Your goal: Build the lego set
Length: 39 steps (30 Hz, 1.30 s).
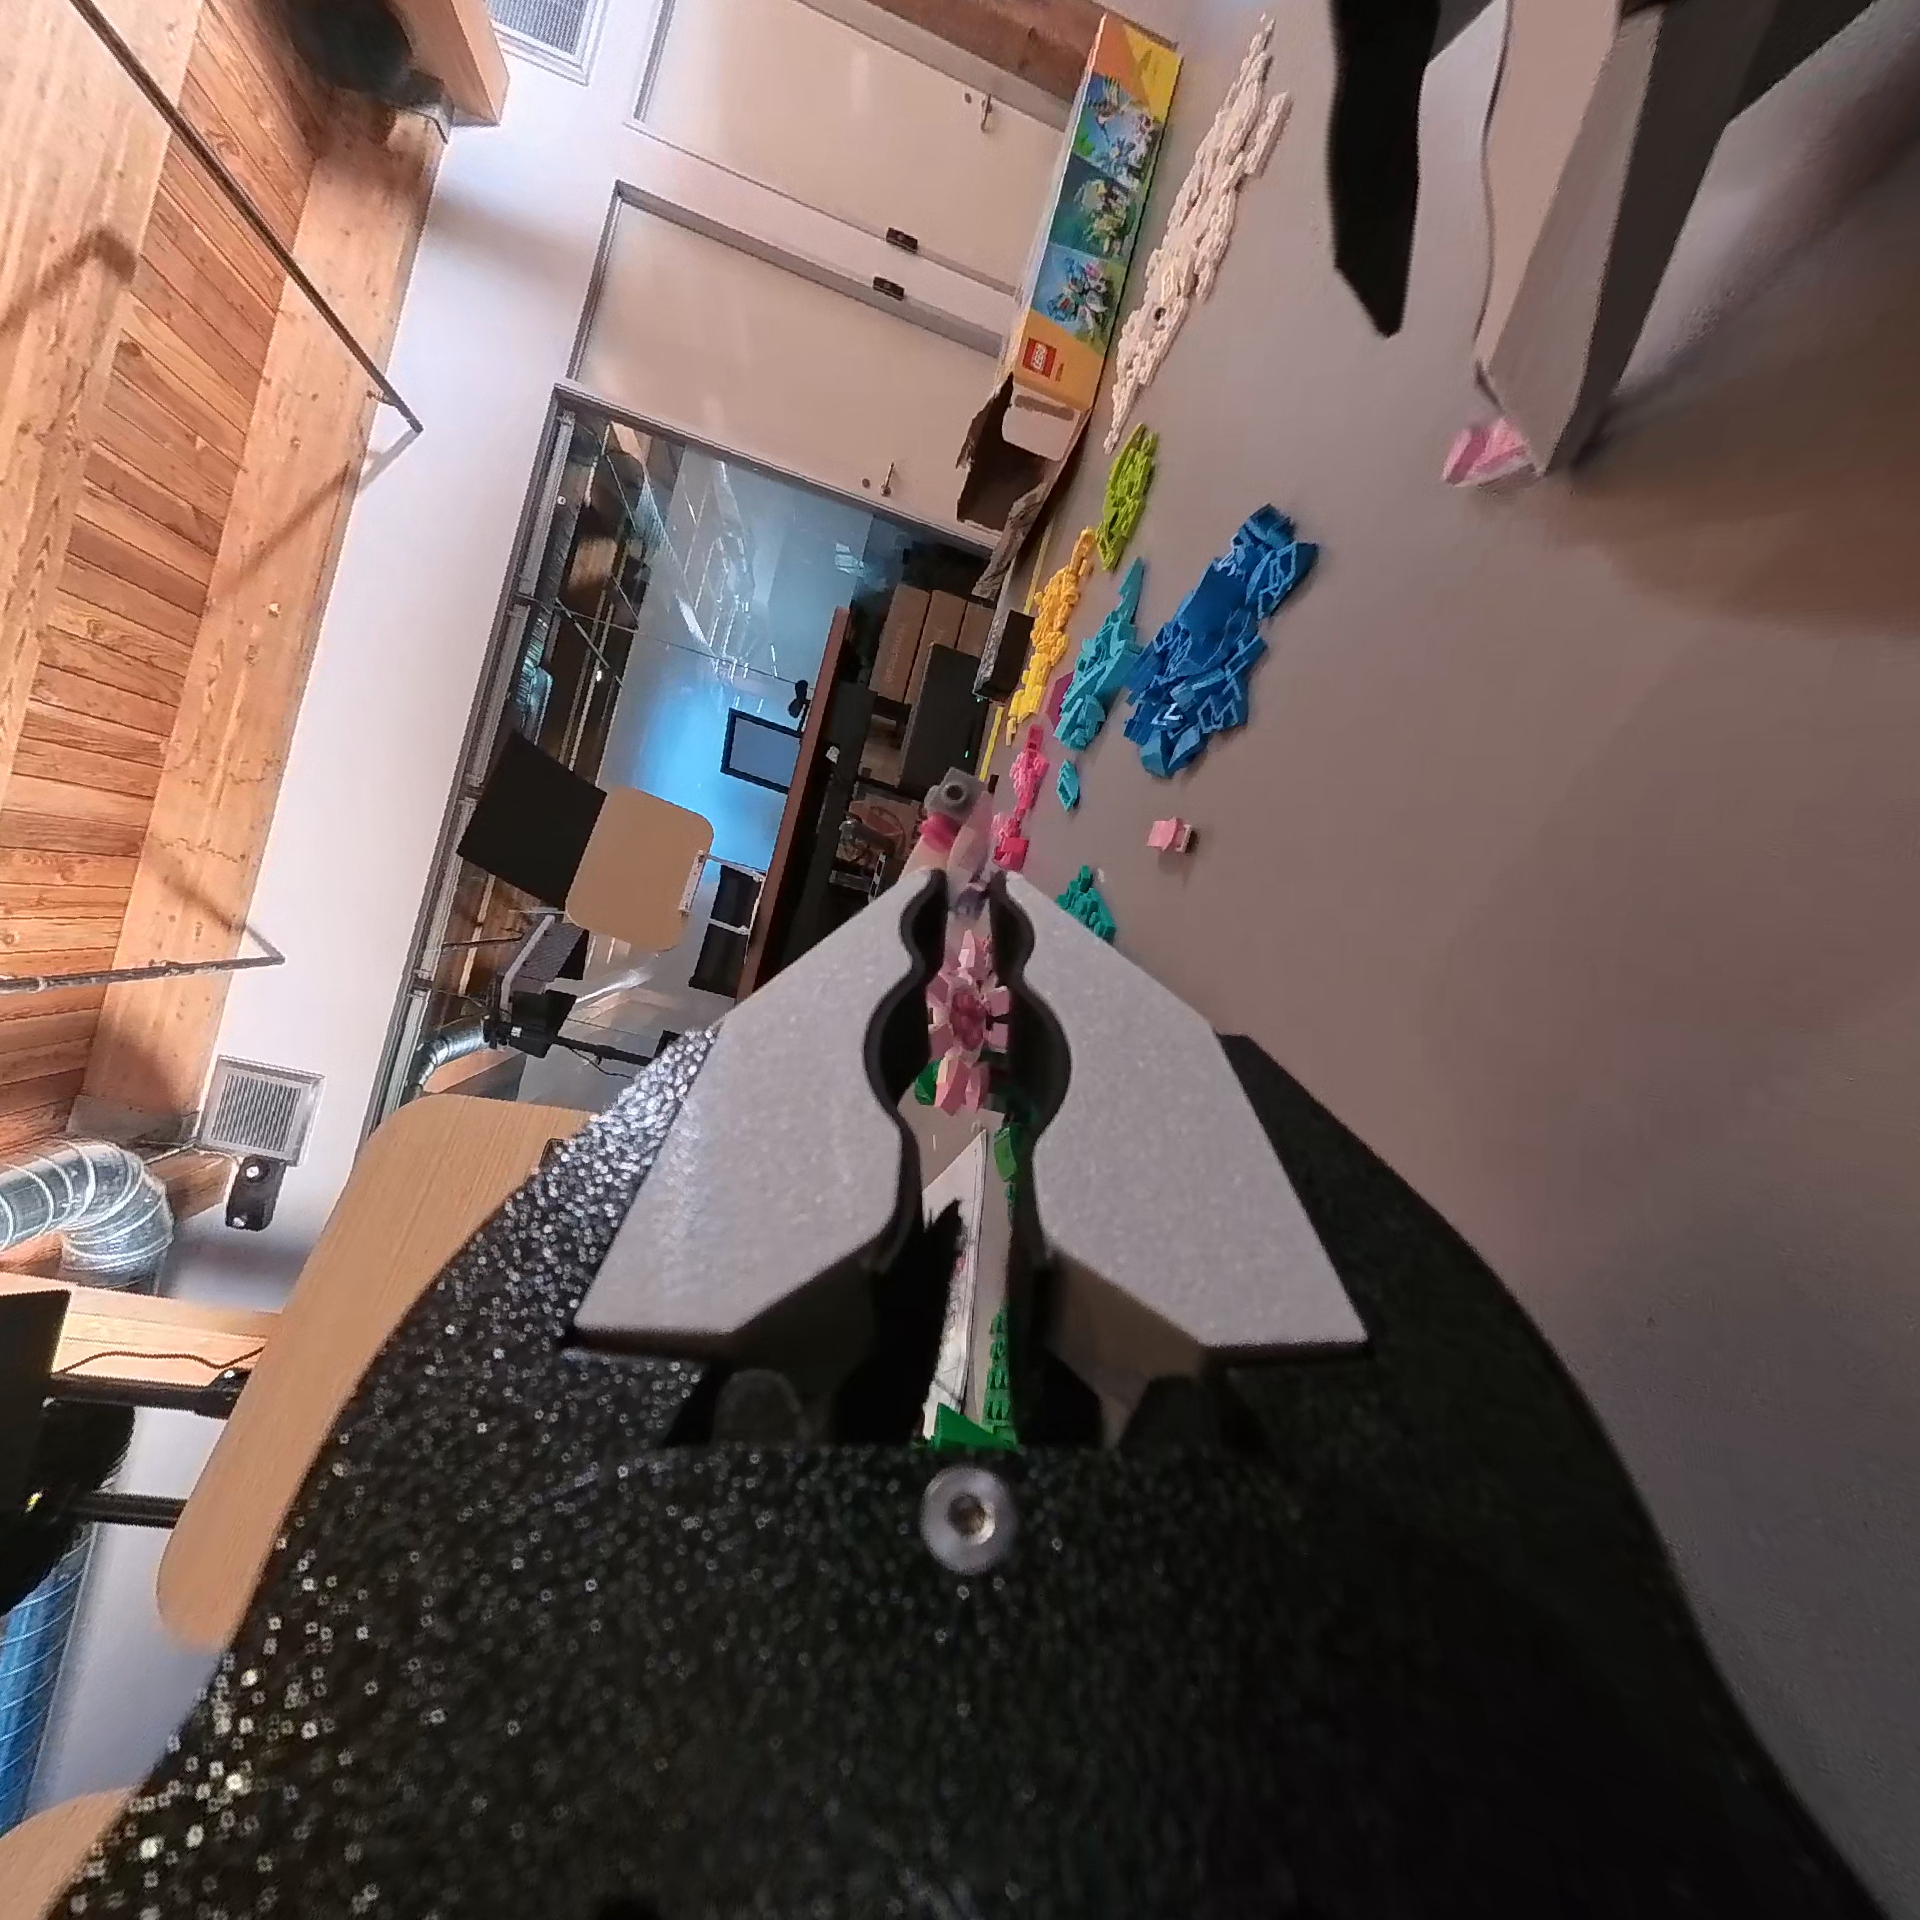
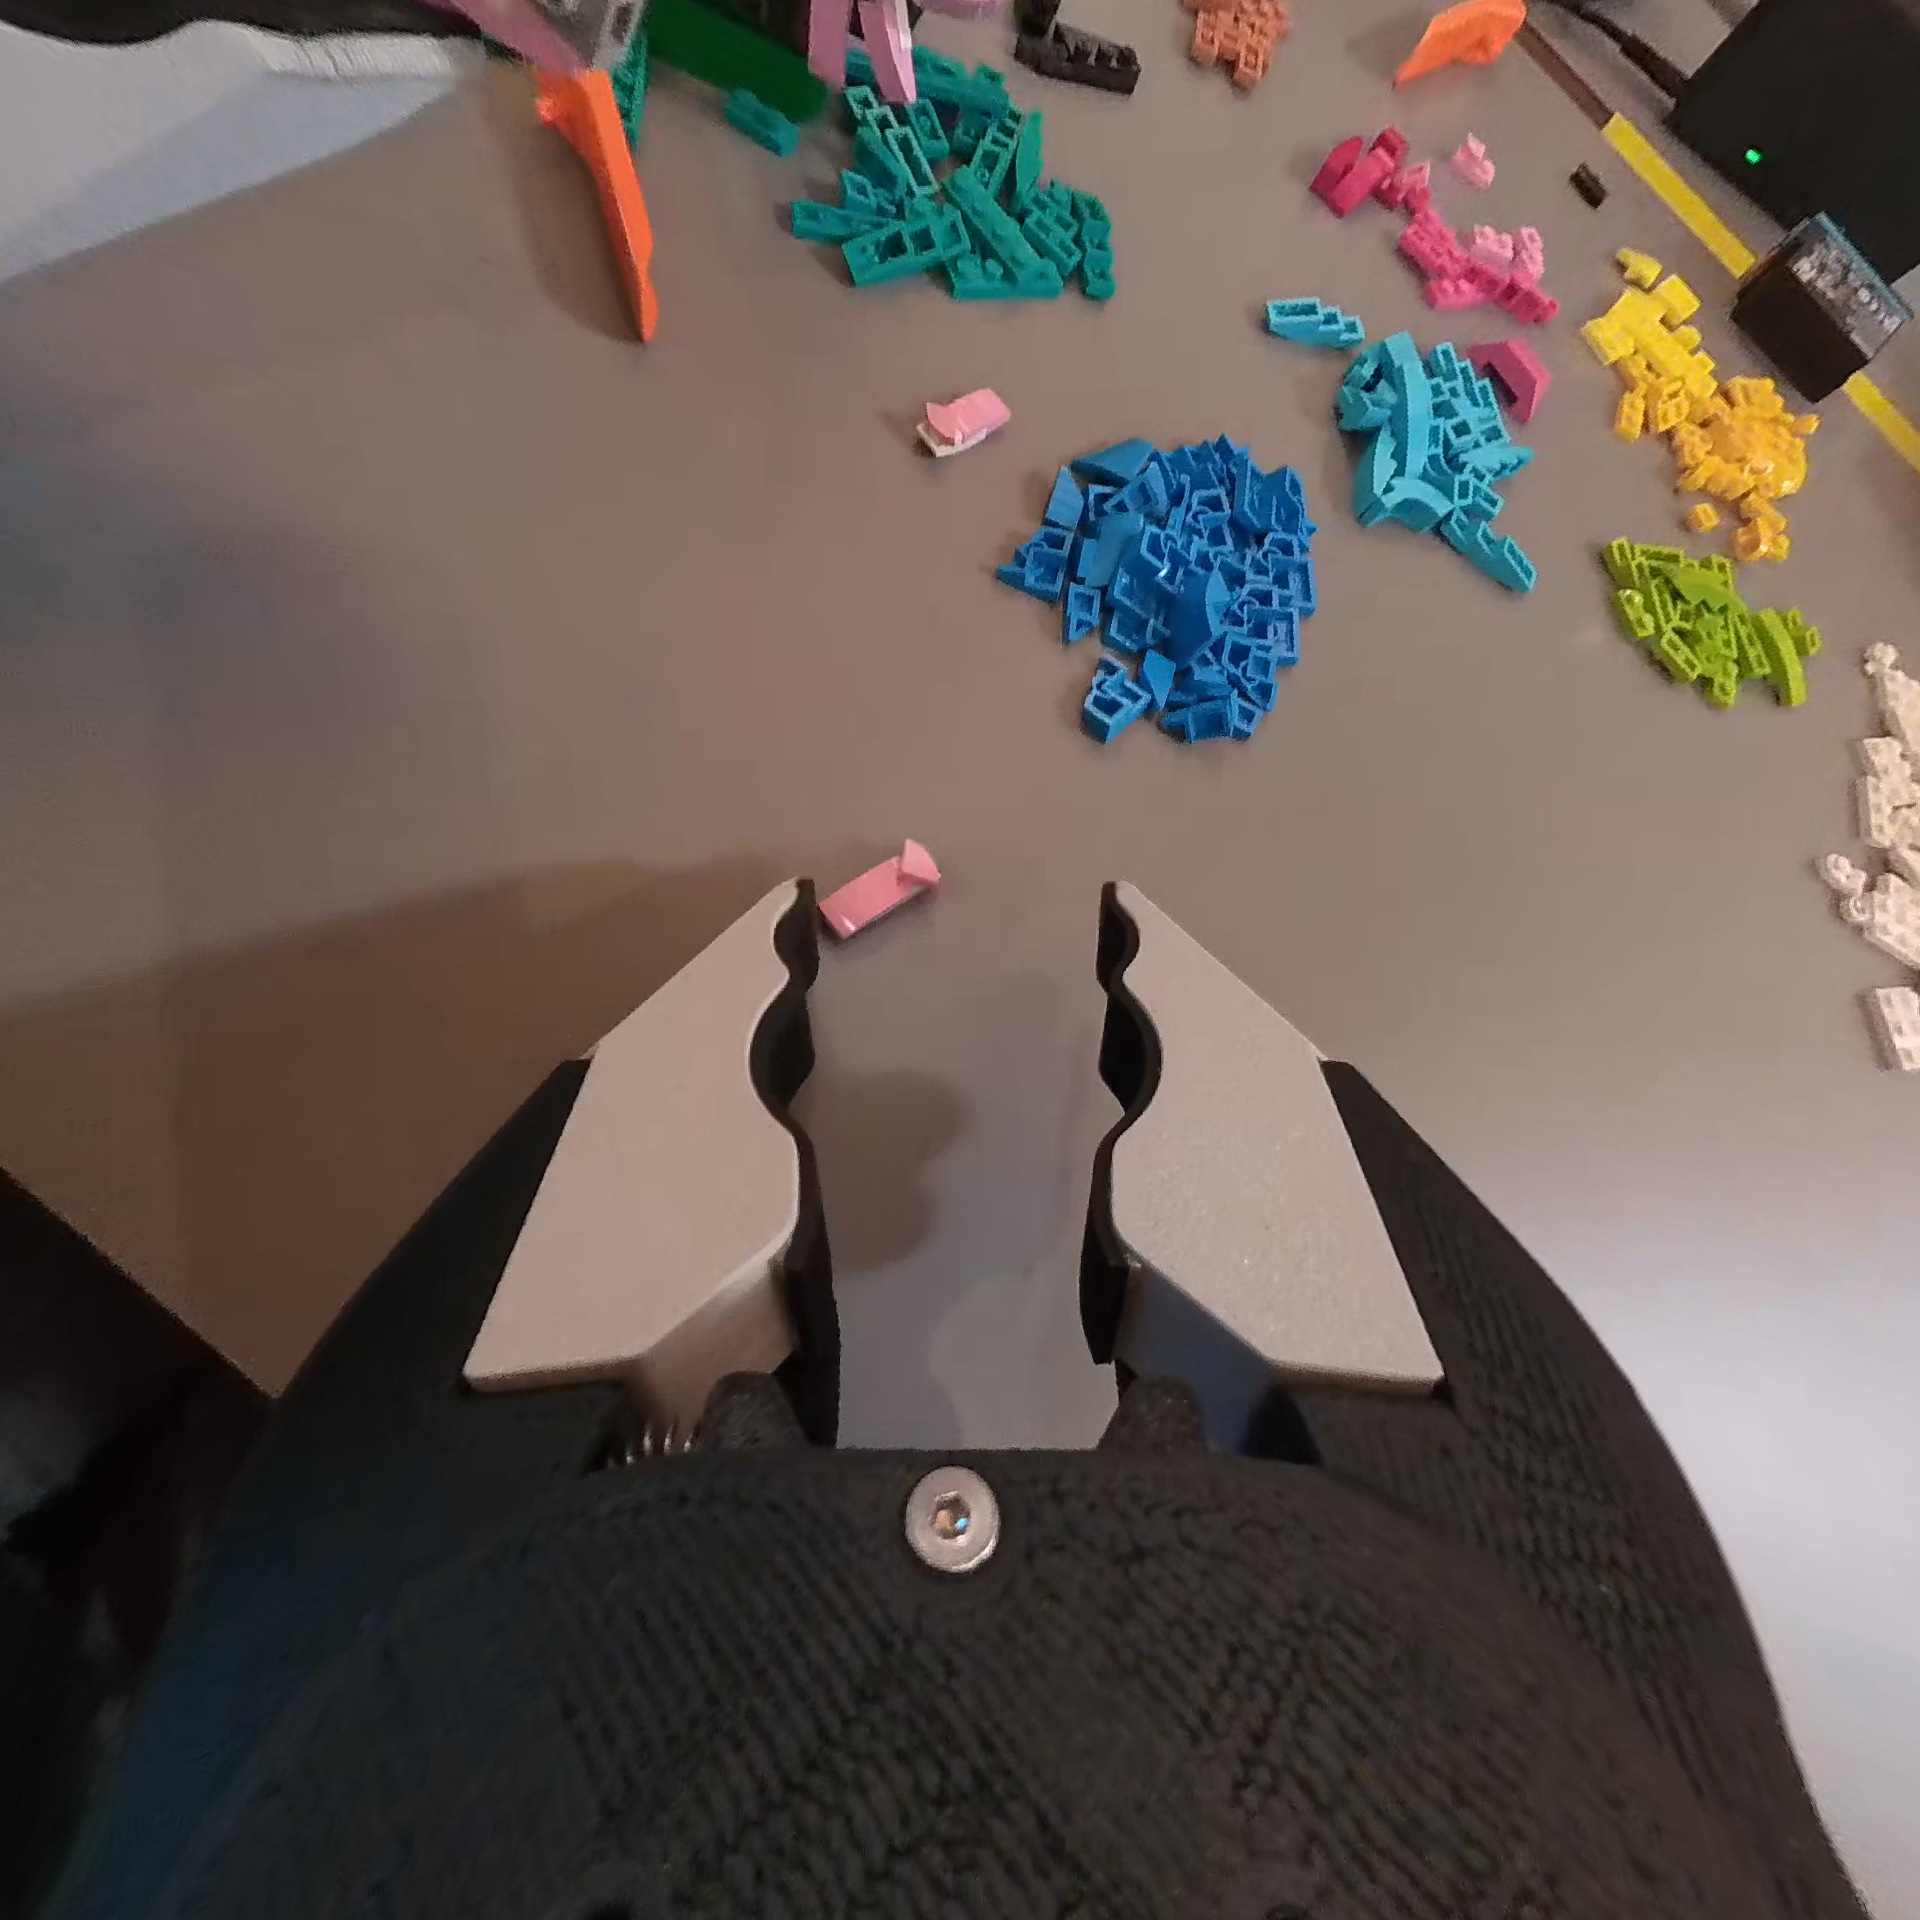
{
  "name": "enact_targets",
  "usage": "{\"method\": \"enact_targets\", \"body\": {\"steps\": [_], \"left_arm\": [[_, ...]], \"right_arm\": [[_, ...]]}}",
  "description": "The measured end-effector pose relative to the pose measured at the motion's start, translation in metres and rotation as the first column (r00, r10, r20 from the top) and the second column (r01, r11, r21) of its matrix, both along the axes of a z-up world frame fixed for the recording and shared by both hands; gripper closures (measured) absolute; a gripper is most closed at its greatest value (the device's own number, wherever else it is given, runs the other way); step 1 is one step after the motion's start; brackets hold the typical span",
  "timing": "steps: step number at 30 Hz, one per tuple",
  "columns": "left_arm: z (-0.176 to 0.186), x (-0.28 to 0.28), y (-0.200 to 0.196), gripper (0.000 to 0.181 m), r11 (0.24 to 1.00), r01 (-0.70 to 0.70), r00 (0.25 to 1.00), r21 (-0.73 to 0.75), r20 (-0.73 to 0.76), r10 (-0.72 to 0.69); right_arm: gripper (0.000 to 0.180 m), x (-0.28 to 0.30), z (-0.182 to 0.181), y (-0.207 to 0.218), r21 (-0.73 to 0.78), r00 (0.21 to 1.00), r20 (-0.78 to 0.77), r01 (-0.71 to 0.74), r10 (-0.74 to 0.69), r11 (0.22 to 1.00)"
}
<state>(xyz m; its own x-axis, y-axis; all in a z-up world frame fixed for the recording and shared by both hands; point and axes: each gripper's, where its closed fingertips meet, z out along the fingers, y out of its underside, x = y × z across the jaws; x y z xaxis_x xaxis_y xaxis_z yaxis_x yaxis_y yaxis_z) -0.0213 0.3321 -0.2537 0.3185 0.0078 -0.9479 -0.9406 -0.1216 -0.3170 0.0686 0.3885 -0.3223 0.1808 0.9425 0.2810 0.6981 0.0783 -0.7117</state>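
My left gripper (image 1: 968, 894) is shut on a partly built lego model: a pink flower (image 1: 966, 1023) sits between the fingers above a green base (image 1: 997, 1382), held up off the grey table (image 1: 1507, 935). The model's pink and green parts show at the top of the right wrist view (image 2: 727, 52). My right gripper (image 2: 956, 904) is open and empty just above the table. A small pink piece (image 2: 878, 891) lies on the table at its left fingertip; the left wrist view shows this piece (image 1: 1491, 457) beside the right gripper's grey finger (image 1: 1558, 260).
Sorted brick piles lie on the table: blue (image 2: 1174, 582), teal (image 2: 956, 218), light blue (image 2: 1434, 447), magenta (image 2: 1455, 239), yellow (image 2: 1704, 416), lime (image 2: 1704, 623), white (image 2: 1891, 862). Another pink piece (image 2: 964, 421), an orange piece (image 2: 613, 197), the lego box (image 1: 1101, 208) and a black box (image 2: 1808, 322) are there too. Across from one pair of fingers to the other is roughly 12 cm.
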Motion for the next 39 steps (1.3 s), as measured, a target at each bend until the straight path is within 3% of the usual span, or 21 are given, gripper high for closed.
{"method": "enact_targets", "body": {"steps": [8, 34, 36, 39], "left_arm": [[-0.001, 0.000, 0.000, 0.175, 1.000, 0.000, 1.000, -0.005, -0.004, 0.000], [-0.003, 0.001, 0.000, 0.175, 1.000, -0.001, 1.000, -0.016, -0.015, 0.001], [-0.003, 0.002, 0.000, 0.175, 1.000, 0.002, 1.000, -0.016, -0.016, -0.002], [-0.003, 0.004, 0.001, 0.175, 1.000, 0.014, 1.000, -0.016, -0.015, -0.014]], "right_arm": [[0.142, 0.004, -0.004, -0.004, -0.103, 1.000, -0.006, 0.002, -0.002, 0.995], [0.162, -0.003, -0.008, -0.009, -0.174, 1.000, 0.002, -0.015, 0.015, 0.985], [0.173, -0.004, -0.009, -0.008, -0.175, 1.000, 0.005, -0.026, 0.027, 0.984], [0.173, -0.014, 0.008, -0.008, -0.166, 0.992, -0.048, -0.124, 0.117, 0.978]]}}
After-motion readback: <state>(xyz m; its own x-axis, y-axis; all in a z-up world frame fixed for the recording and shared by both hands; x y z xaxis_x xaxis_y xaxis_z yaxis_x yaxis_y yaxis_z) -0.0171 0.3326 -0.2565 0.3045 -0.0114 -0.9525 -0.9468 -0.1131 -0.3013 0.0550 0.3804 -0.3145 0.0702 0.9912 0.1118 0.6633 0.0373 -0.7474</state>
